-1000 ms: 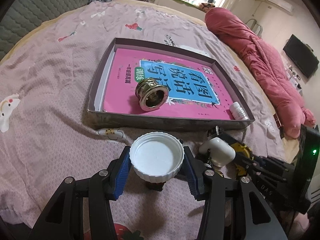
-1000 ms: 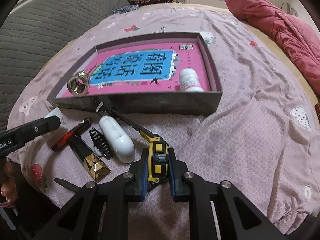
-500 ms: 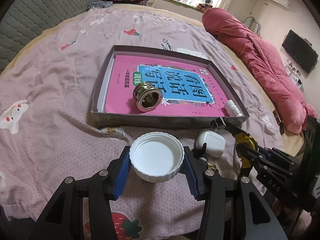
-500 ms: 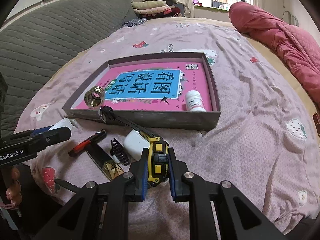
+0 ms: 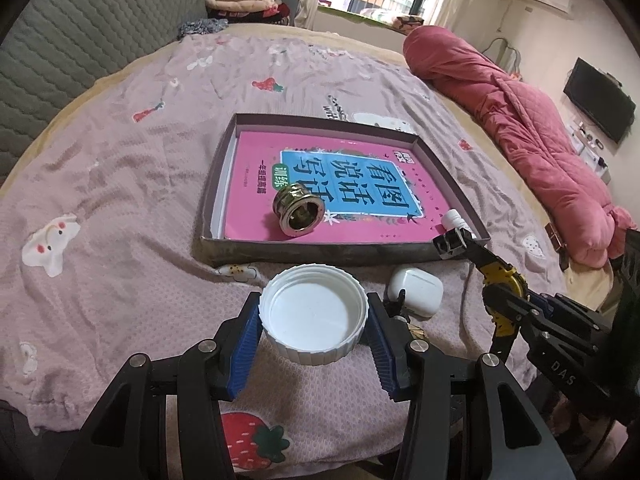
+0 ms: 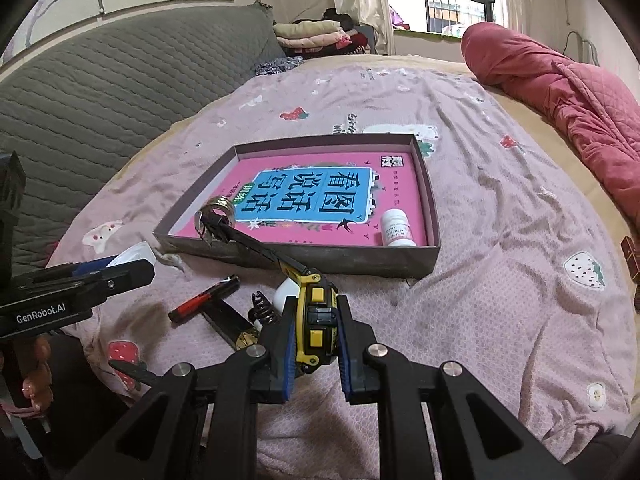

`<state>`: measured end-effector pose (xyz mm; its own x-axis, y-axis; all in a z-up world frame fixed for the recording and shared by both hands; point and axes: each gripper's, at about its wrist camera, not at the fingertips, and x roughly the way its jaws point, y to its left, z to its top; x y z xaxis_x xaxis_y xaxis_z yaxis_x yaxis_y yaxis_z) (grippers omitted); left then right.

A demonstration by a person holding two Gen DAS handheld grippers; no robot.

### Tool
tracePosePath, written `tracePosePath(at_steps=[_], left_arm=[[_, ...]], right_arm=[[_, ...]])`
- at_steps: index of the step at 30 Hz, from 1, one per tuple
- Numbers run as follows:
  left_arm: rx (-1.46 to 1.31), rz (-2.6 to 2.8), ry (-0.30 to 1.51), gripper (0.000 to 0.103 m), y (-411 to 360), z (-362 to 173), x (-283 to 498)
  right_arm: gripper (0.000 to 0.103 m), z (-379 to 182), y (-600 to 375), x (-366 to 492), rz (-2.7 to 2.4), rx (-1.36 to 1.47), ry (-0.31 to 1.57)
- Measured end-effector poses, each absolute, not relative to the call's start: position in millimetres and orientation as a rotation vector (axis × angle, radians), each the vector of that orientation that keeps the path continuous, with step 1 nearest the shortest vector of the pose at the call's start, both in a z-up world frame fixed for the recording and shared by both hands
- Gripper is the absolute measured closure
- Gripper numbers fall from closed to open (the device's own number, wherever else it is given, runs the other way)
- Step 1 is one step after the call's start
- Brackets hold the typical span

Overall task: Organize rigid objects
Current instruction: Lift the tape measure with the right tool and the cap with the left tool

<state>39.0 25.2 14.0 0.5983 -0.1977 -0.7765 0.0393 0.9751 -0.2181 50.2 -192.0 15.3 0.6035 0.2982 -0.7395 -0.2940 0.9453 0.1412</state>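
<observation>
My left gripper (image 5: pixel 314 322) is shut on a white plastic lid (image 5: pixel 313 317), held hollow side up above the bedspread. My right gripper (image 6: pixel 316 334) is shut on a yellow and black tape measure (image 6: pixel 314 320), whose short stretch of tape sticks out toward the tray. The shallow grey tray (image 5: pixel 320 250) (image 6: pixel 304 262) lies ahead on the bed, holding a pink book (image 5: pixel 340 184), a brass fitting (image 5: pixel 298 210) and a small white bottle (image 6: pixel 396 228). On the bed near the tray's front lie a white earbud case (image 5: pixel 416 292), a red and black pen (image 6: pixel 202 298) and a black hair clip (image 6: pixel 262 306).
A dark box with a gold end (image 6: pixel 236 326) lies beside the pen. A rolled red quilt (image 5: pixel 520 128) runs along the bed's right side. A grey padded headboard (image 6: pixel 100 100) is on the left, folded clothes (image 5: pixel 240 2) are at the far end.
Both grippers have risen with their loads. The tray and the loose items now look smaller and farther off. The tape measure's end hangs higher against the tray's front wall.
</observation>
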Motion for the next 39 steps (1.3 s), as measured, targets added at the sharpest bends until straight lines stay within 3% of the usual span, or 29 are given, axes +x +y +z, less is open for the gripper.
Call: tracePosePath(at_steps=[39], left_arm=[[-0.107,-0.087,0.855,0.051,25.7,51.4,33.4]], right_arm=[[0.086,58.3,-190.3,38.9,0.344,0.027,0.744]])
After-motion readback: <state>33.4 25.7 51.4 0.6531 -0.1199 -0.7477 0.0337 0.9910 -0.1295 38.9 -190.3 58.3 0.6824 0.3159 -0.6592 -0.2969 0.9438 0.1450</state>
